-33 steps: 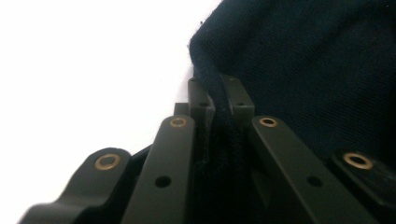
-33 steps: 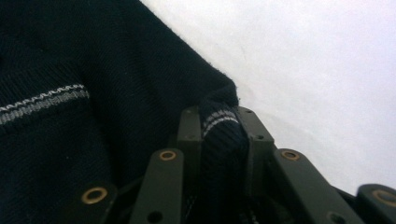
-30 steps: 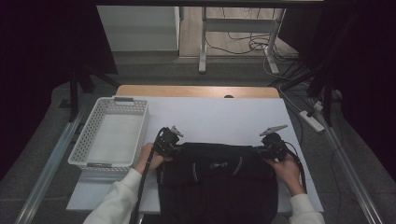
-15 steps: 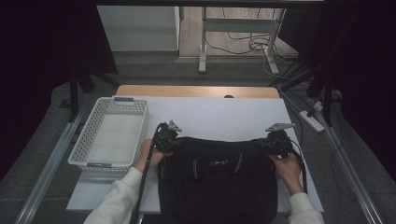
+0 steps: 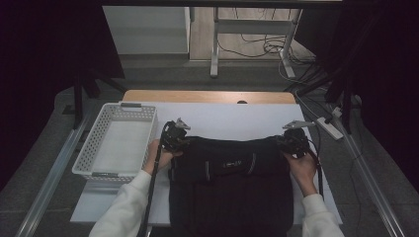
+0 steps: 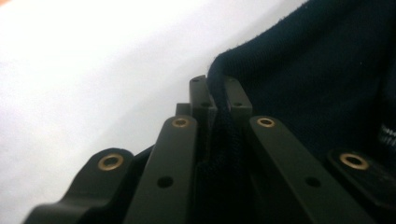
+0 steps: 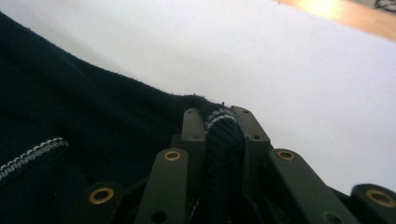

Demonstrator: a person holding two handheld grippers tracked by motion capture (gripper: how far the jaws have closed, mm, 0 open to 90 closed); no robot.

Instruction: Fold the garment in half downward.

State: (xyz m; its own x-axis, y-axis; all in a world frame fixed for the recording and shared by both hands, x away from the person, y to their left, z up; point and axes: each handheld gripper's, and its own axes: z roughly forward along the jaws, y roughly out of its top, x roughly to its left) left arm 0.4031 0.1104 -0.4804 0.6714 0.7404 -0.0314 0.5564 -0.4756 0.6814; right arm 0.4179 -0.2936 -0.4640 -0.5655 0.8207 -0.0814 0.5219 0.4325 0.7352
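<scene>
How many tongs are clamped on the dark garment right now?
2. The left tongs grip the dark garment at its upper left corner; the right tongs grip its upper right corner. Both are shut on fabric.

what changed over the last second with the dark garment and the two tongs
The left tongs and right tongs moved apart, stretching the dark garment wider across the table. Both stay shut on its upper corners. The white basket has not moved.
</scene>
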